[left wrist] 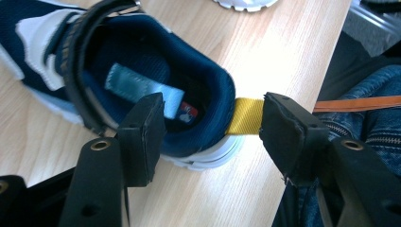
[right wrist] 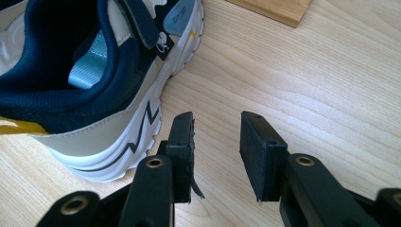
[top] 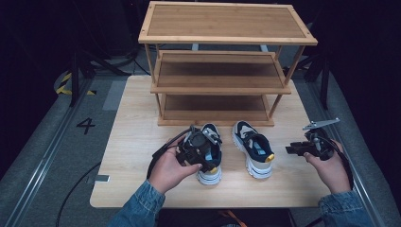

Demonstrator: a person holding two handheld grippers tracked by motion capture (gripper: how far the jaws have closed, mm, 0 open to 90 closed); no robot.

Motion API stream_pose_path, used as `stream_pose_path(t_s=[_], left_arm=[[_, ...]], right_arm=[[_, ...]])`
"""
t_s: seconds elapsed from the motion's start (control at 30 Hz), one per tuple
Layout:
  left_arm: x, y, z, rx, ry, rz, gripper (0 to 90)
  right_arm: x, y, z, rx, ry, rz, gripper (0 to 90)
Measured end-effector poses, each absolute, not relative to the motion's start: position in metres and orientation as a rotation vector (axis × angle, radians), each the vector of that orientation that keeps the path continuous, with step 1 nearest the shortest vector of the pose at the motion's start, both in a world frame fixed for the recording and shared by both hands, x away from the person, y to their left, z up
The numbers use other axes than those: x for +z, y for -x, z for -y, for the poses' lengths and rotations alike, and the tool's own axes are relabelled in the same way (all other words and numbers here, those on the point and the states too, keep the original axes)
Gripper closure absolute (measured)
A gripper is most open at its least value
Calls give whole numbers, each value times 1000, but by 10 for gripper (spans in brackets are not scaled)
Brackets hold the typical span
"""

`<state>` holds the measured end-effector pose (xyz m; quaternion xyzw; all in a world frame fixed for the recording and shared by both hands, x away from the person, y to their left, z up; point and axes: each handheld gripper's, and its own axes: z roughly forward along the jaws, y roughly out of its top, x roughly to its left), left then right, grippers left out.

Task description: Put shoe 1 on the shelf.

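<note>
Left gripper view looks down on the left shoe (left wrist: 142, 80) — its heel sits between open jaws, pads clear of collar and yellow pull tab (left wrist: 246, 116). Both shoes stand on the table (top: 137, 123) before the empty wooden rack (top: 217, 85); the right shoe (top: 253, 146) lies untouched, right gripper (top: 295, 149) open beside it — shelving remains.

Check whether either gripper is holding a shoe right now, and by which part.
Nothing is held. The left gripper has its jaws open astride the heel of the left shoe, not pressing on it. The right gripper is open over bare table beside the right shoe.
</note>
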<state>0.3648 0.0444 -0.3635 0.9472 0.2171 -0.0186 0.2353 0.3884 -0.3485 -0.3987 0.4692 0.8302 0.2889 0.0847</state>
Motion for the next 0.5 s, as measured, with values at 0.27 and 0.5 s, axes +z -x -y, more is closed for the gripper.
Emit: stream_pose_path(t_s=[0.27, 0.5], left_arm=[[-376, -370, -27, -74, -2643, -573, 397], [-391, -373, -18, -96, -2697, -581, 406]], right_arm=[[-401, -388, 347, 853, -1396, -2484, 653], [-402, -386, 351, 849, -1408, -2476, 637]])
